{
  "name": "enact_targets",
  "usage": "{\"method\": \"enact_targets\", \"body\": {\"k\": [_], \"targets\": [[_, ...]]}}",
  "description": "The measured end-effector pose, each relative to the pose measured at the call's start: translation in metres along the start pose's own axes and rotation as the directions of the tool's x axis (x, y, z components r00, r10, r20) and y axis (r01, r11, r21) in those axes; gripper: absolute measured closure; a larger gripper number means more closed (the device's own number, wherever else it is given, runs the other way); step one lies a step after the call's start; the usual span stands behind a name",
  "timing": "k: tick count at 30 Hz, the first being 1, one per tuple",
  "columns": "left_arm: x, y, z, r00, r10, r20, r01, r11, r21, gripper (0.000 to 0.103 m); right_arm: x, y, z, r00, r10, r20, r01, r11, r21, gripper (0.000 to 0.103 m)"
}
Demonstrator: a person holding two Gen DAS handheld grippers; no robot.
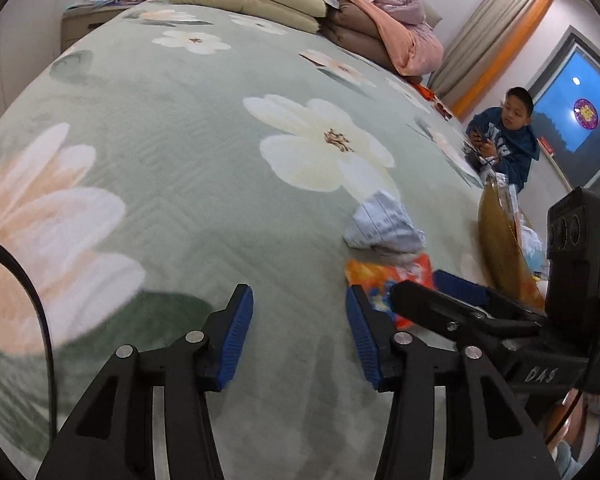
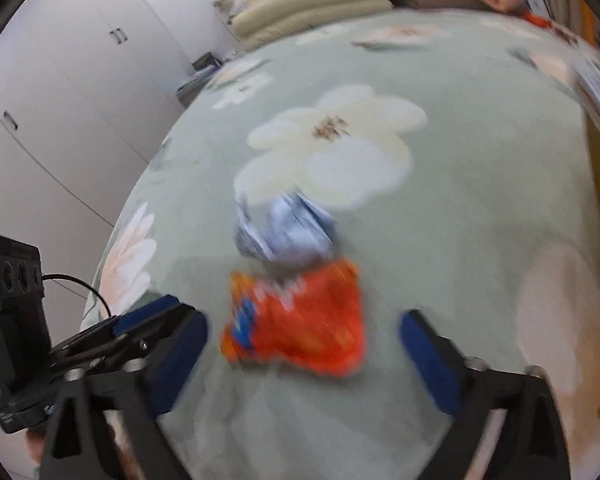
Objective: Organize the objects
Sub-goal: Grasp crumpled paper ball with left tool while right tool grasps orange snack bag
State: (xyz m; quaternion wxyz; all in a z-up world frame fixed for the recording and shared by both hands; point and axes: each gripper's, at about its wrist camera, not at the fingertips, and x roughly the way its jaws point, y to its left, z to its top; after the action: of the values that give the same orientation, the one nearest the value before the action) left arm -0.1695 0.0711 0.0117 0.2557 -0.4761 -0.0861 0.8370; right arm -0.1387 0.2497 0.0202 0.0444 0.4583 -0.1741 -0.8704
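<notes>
Blue-padded fingers of the left tool [image 1: 300,332] stand apart over bare sage floral bedspread [image 1: 180,180], gripping nothing. Beside it, near the bed's right edge, lie the crumpled orange snack packet [image 1: 384,276] and wadded pale-blue striped cloth [image 1: 384,226].

Right tool [image 2: 304,344] gapes wide, straddling the packet [image 2: 300,320] without touching, likely lining up a grab; the cloth [image 2: 288,228] lies just beyond.

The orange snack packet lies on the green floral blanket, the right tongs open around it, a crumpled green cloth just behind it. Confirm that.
One detail is wrong: the crumpled cloth behind the orange snack packet is pale blue-and-white striped, not green, as the left wrist view shows sharply. The rest holds: the packet lies on the green floral blanket and the right tongs stand open around it.
</notes>
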Motion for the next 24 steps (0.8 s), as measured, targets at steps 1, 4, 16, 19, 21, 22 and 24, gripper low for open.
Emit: {"method": "enact_targets", "body": {"k": [1, 4, 16, 19, 21, 22, 24], "targets": [[0.002, 0.001, 0.000, 1.000, 0.015, -0.003, -0.015, 1.000, 0.017, 0.057, 0.005, 0.006, 0.002, 1.000, -0.008, 0.003, 0.008, 1.000, -0.026, 0.006], [0.001, -0.002, 0.001, 1.000, 0.005, 0.017, -0.006, 0.999, 0.045, 0.056, 0.012, 0.017, 0.001, 0.998, -0.065, 0.005, 0.065, 0.995, -0.081, 0.042], [0.048, -0.067, 0.024, 0.998, -0.055, -0.031, 0.058, 0.990, 0.129, 0.055, -0.068, -0.003, -0.066, 0.989, -0.135, 0.057, 0.133, 0.990, 0.036, 0.075], [0.060, -0.080, 0.032, 1.000, -0.005, -0.001, 0.005, 0.985, 0.173, 0.055, -0.071, -0.007, -0.095, 0.996, -0.082, -0.029, 0.084, 0.994, 0.067, 0.075], [0.065, -0.082, 0.036, 1.000, 0.010, 0.014, -0.012, 0.984, 0.178, 0.055, -0.068, -0.008, -0.107, 0.993, -0.082, -0.079, 0.085, 0.996, 0.037, 0.071], [0.066, -0.081, 0.038, 1.000, 0.005, 0.019, -0.009, 0.985, 0.171, 0.055, -0.068, -0.007, -0.110, 0.993, -0.085, -0.082, 0.087, 0.996, 0.017, 0.070], [0.066, -0.078, 0.040, 0.999, -0.018, 0.036, 0.012, 0.988, 0.157, 0.055, -0.074, -0.008, -0.112, 0.993, -0.102, -0.065, 0.101, 0.995, -0.023, 0.054]]}}
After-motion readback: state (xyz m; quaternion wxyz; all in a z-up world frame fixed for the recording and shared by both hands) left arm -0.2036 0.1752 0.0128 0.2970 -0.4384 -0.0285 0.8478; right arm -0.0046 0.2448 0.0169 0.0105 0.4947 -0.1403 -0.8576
